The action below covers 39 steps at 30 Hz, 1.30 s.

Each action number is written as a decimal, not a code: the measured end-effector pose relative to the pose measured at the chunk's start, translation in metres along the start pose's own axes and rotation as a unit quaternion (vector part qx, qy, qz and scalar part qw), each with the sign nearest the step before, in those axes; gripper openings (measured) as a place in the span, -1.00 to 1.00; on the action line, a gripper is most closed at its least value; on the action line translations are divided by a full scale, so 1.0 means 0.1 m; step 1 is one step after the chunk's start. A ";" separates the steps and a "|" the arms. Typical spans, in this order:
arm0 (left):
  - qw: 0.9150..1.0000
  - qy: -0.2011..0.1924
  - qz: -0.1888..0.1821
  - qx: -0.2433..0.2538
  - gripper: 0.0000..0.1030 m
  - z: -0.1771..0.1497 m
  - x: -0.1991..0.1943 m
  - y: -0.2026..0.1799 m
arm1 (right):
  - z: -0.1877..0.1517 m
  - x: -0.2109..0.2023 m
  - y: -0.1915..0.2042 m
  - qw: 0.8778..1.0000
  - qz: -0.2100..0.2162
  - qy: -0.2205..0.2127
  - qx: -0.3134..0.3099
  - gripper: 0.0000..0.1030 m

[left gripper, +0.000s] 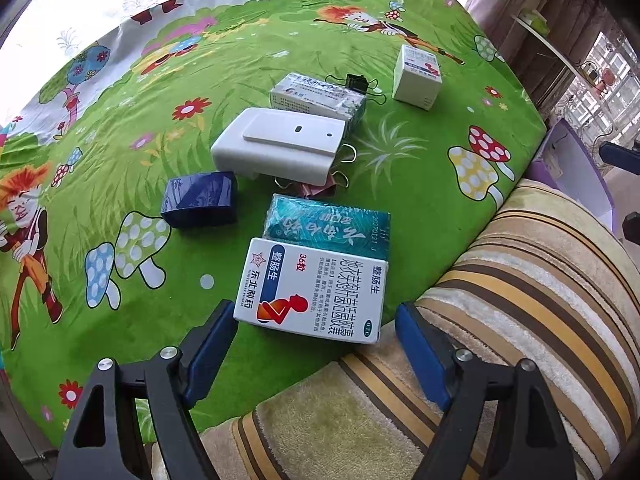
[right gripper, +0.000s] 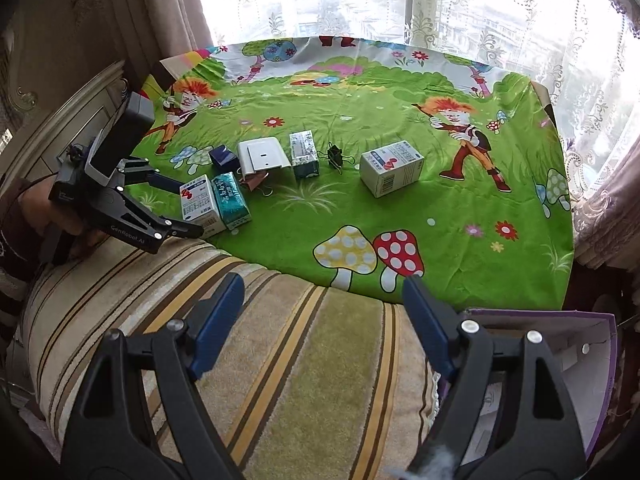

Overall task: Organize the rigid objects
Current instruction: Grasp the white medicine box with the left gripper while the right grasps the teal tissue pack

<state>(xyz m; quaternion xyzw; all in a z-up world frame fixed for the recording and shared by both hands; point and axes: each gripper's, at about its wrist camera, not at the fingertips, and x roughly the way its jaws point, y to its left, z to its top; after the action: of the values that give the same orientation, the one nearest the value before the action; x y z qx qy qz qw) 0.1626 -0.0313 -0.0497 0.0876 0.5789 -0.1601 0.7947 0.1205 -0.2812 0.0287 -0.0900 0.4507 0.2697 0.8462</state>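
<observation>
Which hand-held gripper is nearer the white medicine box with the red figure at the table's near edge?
Left. The left hand-held gripper is open right at the white medicine box, a finger on either side. The right hand-held gripper is open over the striped cushion, well away.

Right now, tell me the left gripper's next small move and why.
Probably ease the left gripper forward and close on the white medicine box. Its jaws stand open on either side of the box's near end, not yet touching it, and the box lies at the table's near edge against the teal box, so it is the nearest thing to grasp.
</observation>
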 end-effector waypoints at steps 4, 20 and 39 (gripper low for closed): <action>1.000 -0.006 -0.008 -0.008 0.37 -0.04 -0.01 0.02 | 0.13 0.16 0.18 1.000 0.012 0.015 -0.016 0.62; 0.976 -0.104 -0.009 -0.190 0.36 -0.40 -0.56 0.39 | 0.43 0.92 0.76 0.990 0.035 0.090 -0.098 0.62; 0.927 -0.170 -0.081 -0.326 0.35 -0.69 -0.61 0.61 | 0.71 1.64 1.12 0.982 0.022 0.141 -0.123 0.20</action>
<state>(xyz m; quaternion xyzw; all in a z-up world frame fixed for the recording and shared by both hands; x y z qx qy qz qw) 0.1052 0.0572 -0.0161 -0.2515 0.4605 -0.0390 0.8504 0.1845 -0.0980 -0.0532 -0.2203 0.5306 0.3258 0.7509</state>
